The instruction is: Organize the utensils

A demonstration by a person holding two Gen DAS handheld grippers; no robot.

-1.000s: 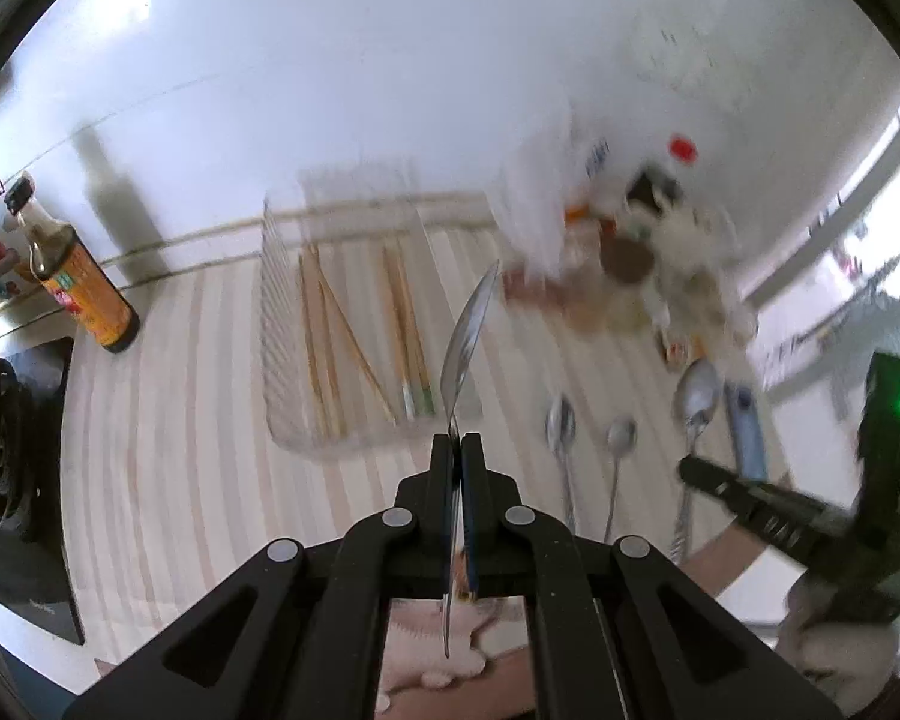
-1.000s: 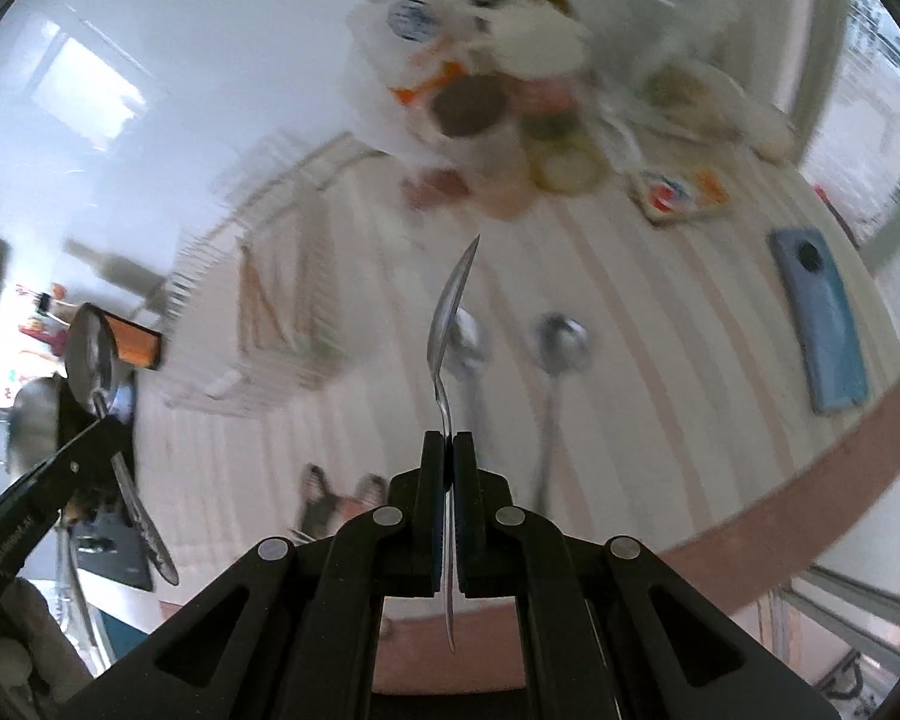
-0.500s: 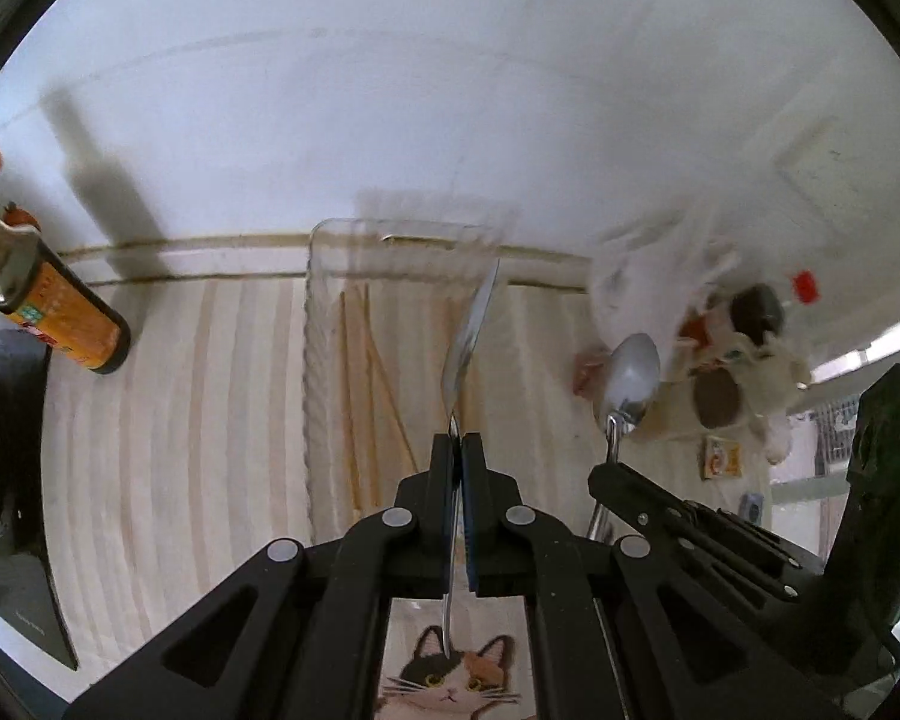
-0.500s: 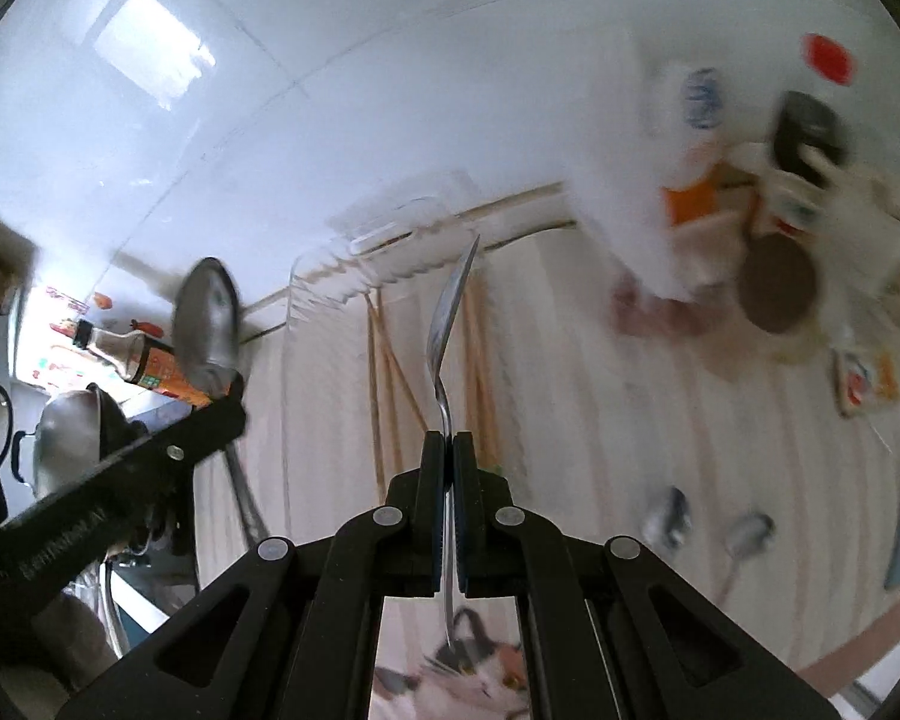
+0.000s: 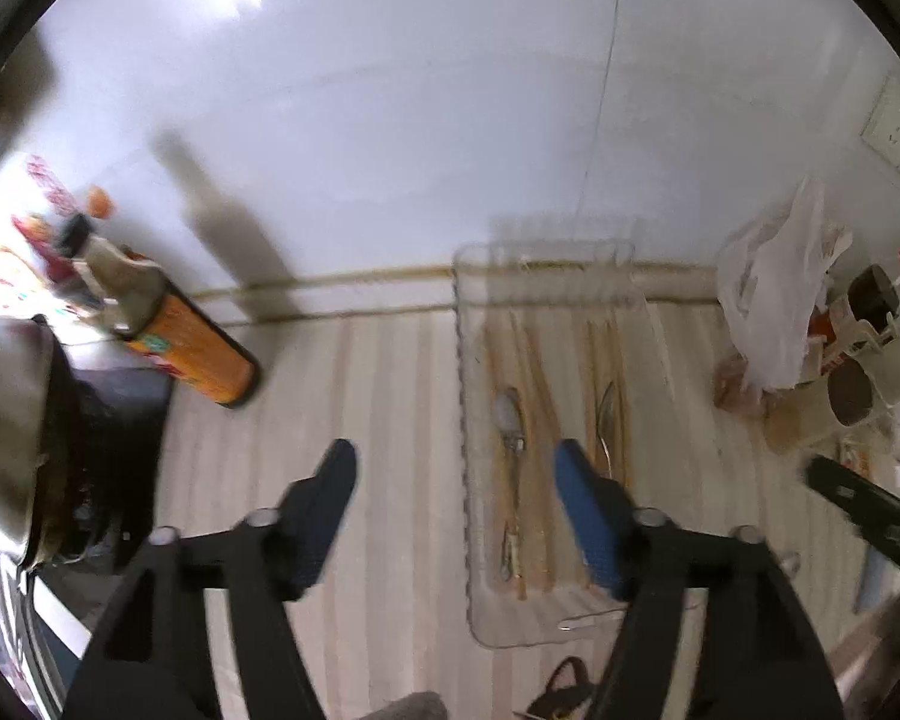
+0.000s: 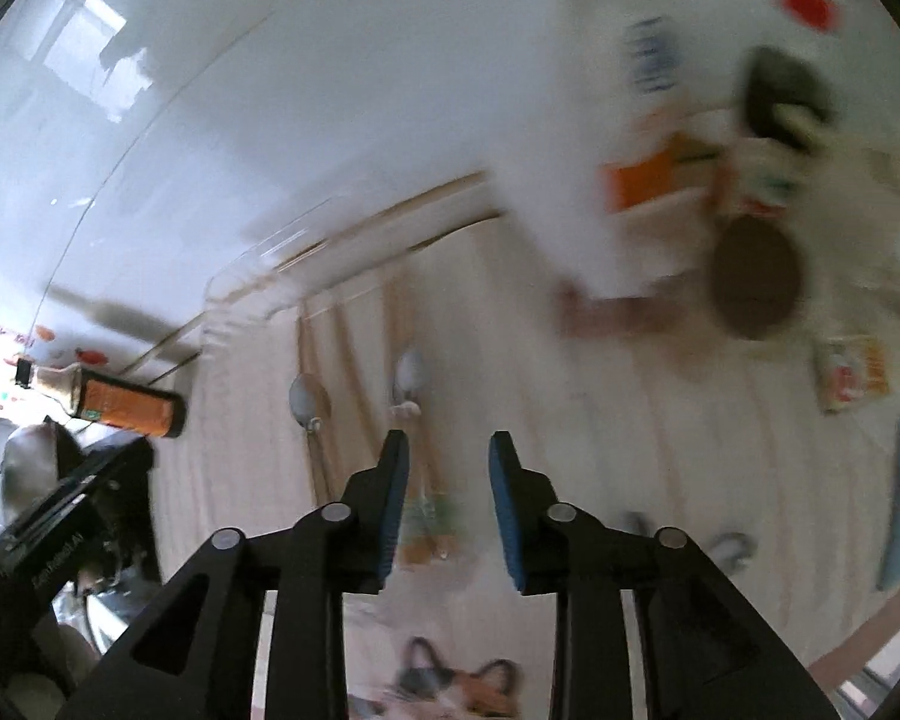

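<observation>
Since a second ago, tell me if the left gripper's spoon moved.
Yes. The spoon has left the opening left gripper and now lies in the clear tray, beside the chopsticks.

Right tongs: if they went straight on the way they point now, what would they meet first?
Probably the clear tray. The right tongs, jaws opening and empty, aim at its right part, where a spoon lies on chopsticks. Blur makes depth uncertain; they might land just past its right edge, on the striped tabletop.

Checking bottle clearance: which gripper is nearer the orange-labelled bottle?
Left. The left gripper hangs between the bottle and clear tray; the right gripper is over the tray's far side.
</observation>
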